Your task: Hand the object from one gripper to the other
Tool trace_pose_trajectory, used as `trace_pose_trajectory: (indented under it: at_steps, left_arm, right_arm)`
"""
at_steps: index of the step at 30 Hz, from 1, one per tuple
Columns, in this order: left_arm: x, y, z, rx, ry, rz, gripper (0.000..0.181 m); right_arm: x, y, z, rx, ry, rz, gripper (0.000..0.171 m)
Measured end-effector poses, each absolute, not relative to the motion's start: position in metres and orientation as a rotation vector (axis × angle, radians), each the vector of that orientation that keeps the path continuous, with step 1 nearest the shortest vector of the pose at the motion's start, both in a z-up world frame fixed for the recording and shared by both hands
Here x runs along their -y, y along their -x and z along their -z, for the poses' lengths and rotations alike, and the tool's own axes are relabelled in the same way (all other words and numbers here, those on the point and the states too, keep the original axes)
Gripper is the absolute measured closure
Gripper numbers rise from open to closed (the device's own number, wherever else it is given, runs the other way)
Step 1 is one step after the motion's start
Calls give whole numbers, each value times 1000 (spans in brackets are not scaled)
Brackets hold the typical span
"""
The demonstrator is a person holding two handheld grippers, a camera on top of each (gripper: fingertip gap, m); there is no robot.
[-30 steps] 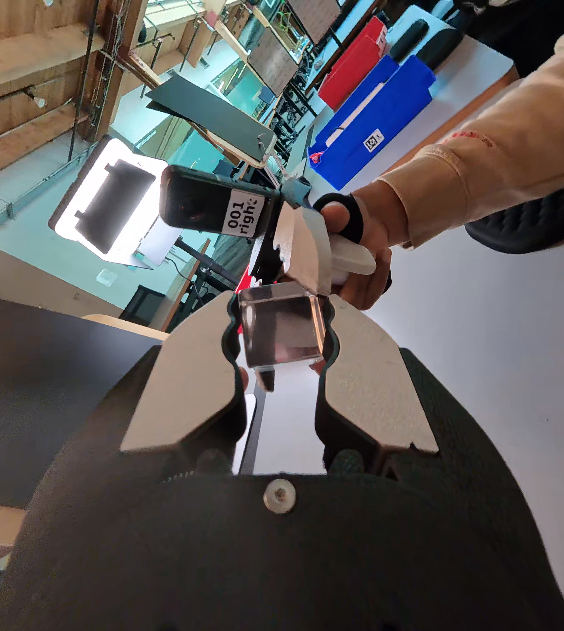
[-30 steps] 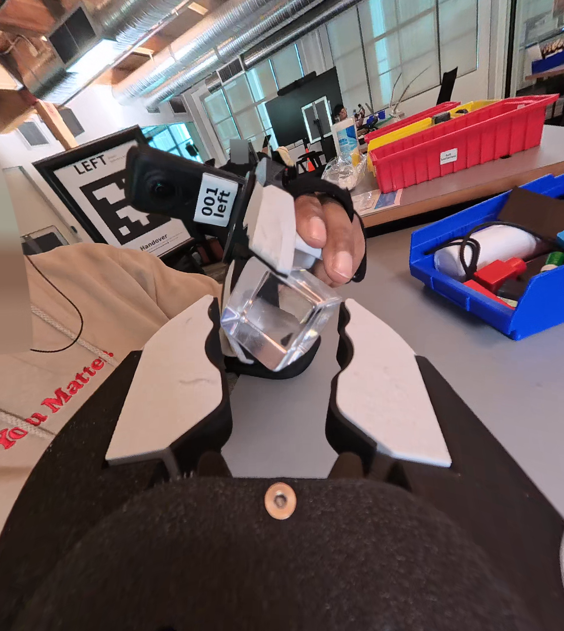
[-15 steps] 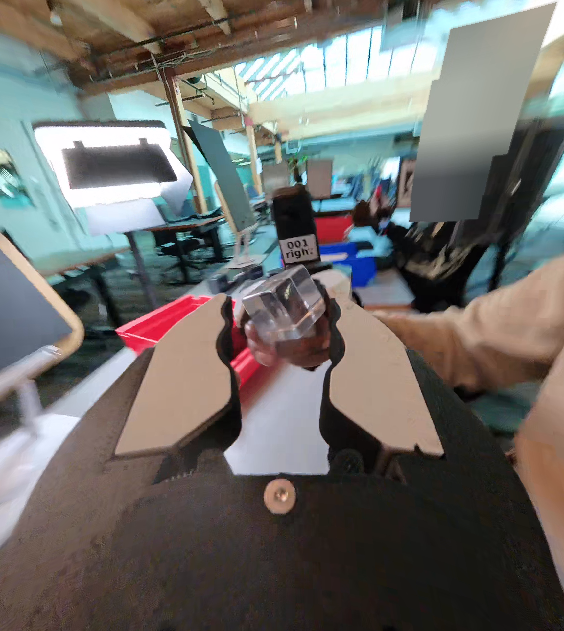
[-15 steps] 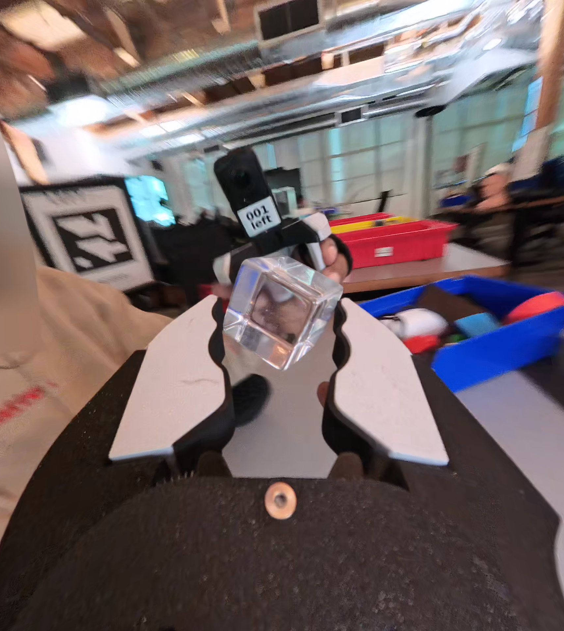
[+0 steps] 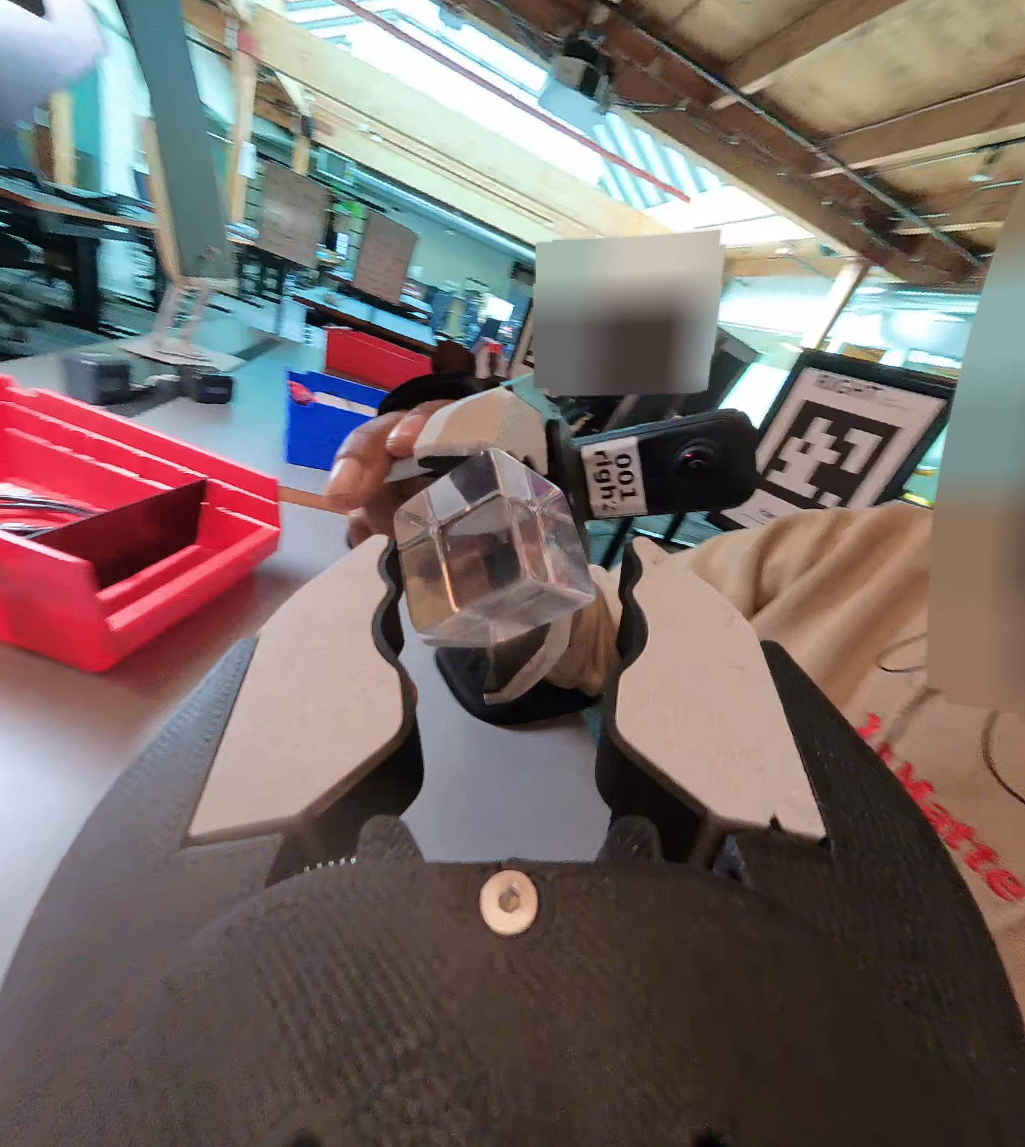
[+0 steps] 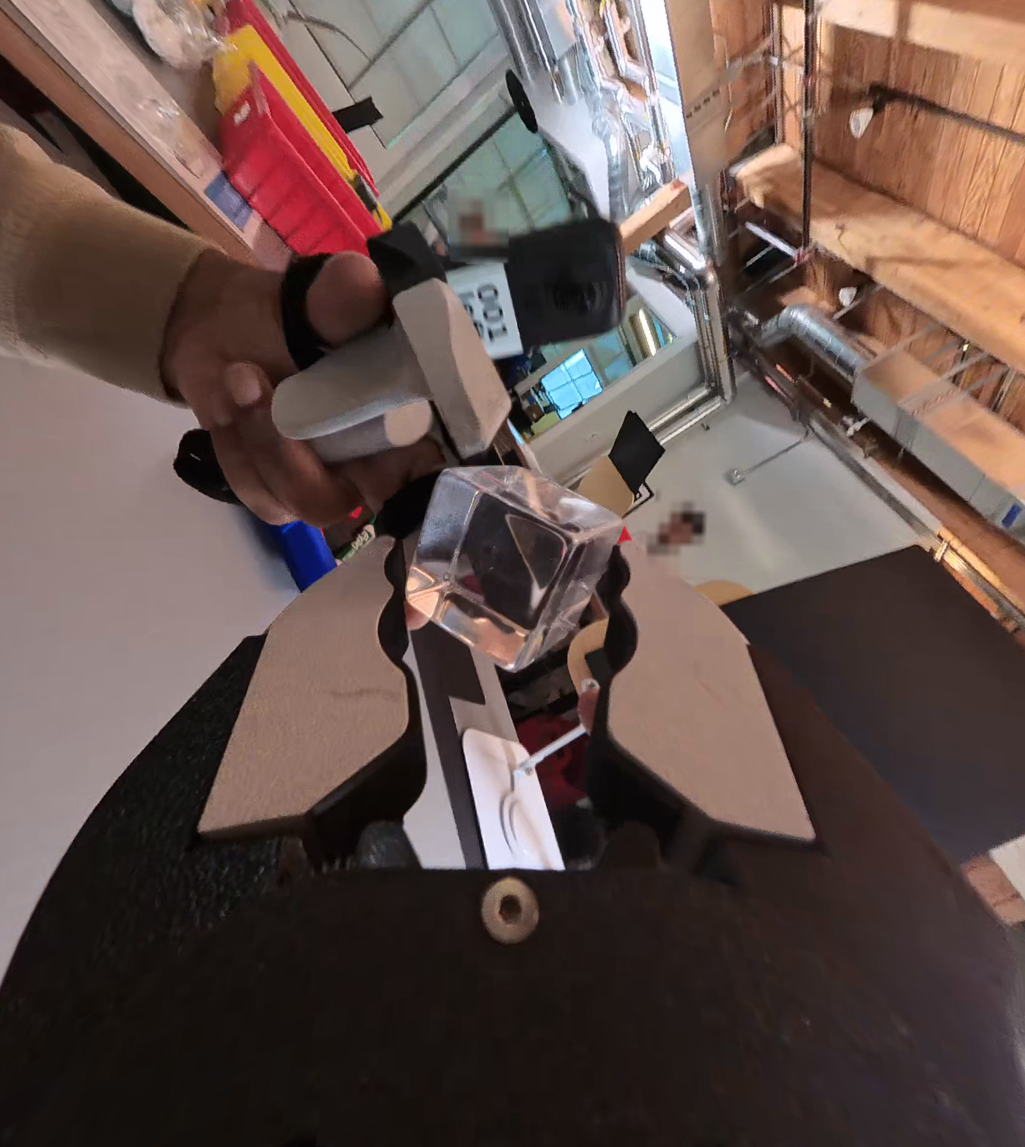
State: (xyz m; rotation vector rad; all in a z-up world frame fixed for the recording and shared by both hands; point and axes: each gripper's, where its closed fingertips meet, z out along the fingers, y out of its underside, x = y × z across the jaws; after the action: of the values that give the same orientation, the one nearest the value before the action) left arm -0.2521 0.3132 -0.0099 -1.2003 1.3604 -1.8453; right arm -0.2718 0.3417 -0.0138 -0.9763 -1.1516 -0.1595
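Nearest my left camera, the left tool point(image 5: 507, 558) stands released. Its fingers are parted wider than the clear cube point(image 5: 491, 546), which touches or nearly touches the finger on the camera's left, while a strip of daylight shows before the other one. The cube sits tilted at the fingertips, in the air above the grey table point(image 5: 32, 745). From my right camera, the right tool point(image 6: 507, 558) is clenched on that cube: both pads meet its sides with a corner pointing down, so the grasp is the right tool's.

Just beyond the cube in the left camera, the right tool's grey fingers show above and below it, with the person's hand point(image 5: 367, 472) on the handle. In the right camera the other hand point(image 6: 237, 385) holds the left tool, one grey finger point(image 6: 454, 372) ending just above the cube's top — I cannot tell whether it touches.

Farther off, a red bin point(image 5: 125, 589) rests on the table, a blue bin point(image 5: 317, 428) sits behind it, and a black-and-white marker board point(image 5: 851, 459) stands at the back.
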Motion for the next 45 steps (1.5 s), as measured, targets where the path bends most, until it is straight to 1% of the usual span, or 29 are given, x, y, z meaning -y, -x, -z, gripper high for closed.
trace_pose_trajectory:
  at_steps: [5, 8, 13, 32, 36, 40, 42, 45]
  left_arm:
    - [-292, 261, 8, -1466, 1090, 1955, 113]
    - [-285, 264, 5, -1496, 1018, 1916, 114]
    - [-271, 268, 6, -1566, 914, 1877, 108]
    - [-277, 261, -6, -1458, 870, 1813, 112]
    - [-299, 258, -4, -1386, 943, 1704, 112]
    - [-322, 257, -6, -1319, 979, 1474, 112]
    - [-336, 259, -9, -1280, 978, 1282, 112]
    - [-359, 261, -6, -1259, 938, 838, 112]
  right_arm:
    - [-322, 287, 11, 1211, 896, 121, 109]
    - [-314, 292, 8, 1219, 867, 106, 109]
    - [-302, 300, 2, 1206, 843, -21, 110]
    - [-301, 297, -3, 1152, 849, -201, 111]
    - [-319, 287, -2, 1099, 940, -186, 116]
    - [-337, 270, -1, 1052, 1031, -175, 110]
    - [-343, 260, -3, 1008, 1095, -286, 107]
    - [-357, 241, 2, 908, 1245, -570, 107]
